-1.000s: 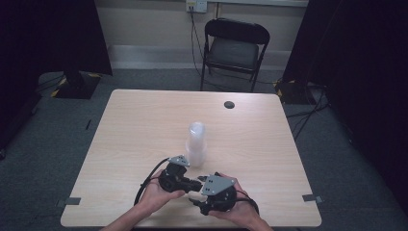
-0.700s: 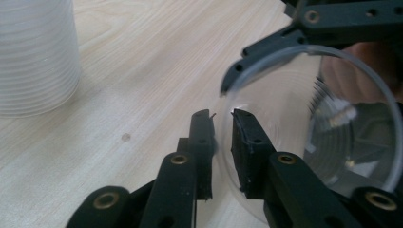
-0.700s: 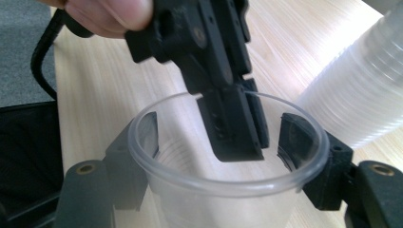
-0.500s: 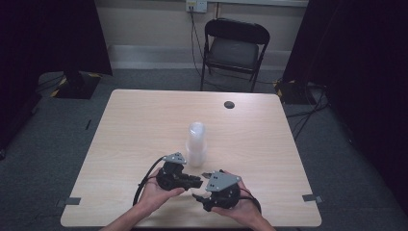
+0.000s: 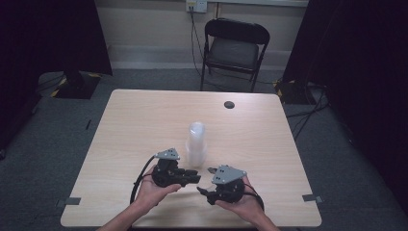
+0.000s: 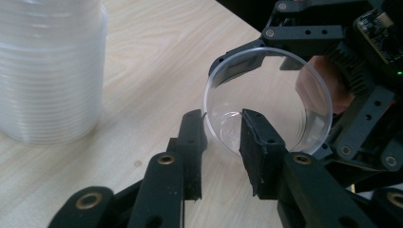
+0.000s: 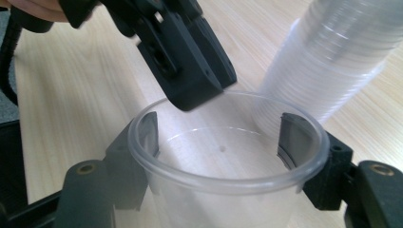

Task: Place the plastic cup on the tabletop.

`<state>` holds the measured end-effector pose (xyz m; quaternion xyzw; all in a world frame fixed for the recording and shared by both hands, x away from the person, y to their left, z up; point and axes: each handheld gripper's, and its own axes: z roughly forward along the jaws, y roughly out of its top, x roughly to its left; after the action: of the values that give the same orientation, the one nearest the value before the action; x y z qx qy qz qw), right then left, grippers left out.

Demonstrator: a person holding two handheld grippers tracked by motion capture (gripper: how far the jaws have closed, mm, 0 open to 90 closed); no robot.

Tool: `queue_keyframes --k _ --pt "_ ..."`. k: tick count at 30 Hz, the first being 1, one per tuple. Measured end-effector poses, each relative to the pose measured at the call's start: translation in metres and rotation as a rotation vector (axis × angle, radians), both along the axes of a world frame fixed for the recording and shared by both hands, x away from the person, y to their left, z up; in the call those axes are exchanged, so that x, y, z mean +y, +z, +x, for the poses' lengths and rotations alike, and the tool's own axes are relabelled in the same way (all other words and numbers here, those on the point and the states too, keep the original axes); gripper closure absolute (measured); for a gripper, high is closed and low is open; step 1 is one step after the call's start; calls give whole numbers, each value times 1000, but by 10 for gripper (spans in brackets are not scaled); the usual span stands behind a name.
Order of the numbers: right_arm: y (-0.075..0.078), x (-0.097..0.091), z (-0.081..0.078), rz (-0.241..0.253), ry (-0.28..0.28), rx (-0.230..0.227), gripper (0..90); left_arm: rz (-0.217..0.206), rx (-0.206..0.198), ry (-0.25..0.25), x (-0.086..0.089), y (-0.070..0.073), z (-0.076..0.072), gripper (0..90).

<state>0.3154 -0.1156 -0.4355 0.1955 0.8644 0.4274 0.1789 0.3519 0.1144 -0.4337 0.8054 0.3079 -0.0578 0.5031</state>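
Note:
A single clear plastic cup (image 7: pixel 228 161) sits upright between the jaws of my right gripper (image 7: pixel 221 130), which is shut on its sides just below the rim. My left gripper (image 6: pixel 221 126) straddles the near rim of that cup (image 6: pixel 275 95), one finger outside and one inside. Its jaws have just been opening, and the inner pad stands off the wall. A tall stack of clear cups (image 5: pixel 196 142) stands on the table just beyond both grippers, mouth down. In the high view the left gripper (image 5: pixel 195 177) and right gripper (image 5: pixel 206 180) meet near the table's front edge.
The light wooden table (image 5: pixel 144 120) carries a small dark round object (image 5: pixel 229 104) near its far edge. A black folding chair (image 5: pixel 233 48) stands behind the table. Cables trail from both grippers toward the front edge.
The left jaws have spread apart. The two grippers have drawn slightly apart, the right one shifting a little to the right. The cup stack has not moved.

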Motion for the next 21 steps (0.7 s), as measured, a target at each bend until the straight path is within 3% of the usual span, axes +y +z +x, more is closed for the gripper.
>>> queue_keyframes --k 8,11,18,21 --pt "1 -3 4 8 -35 1 300 -14 -30 49 8 3 -5 583" --pt "1 -6 7 11 -54 2 299 -12 -55 92 13 7 -5 516" --pt "7 -18 12 32 -127 -1 299 34 -135 166 20 15 -6 384" --pt "10 -24 14 53 -152 7 299 48 -143 180 22 16 -6 359"
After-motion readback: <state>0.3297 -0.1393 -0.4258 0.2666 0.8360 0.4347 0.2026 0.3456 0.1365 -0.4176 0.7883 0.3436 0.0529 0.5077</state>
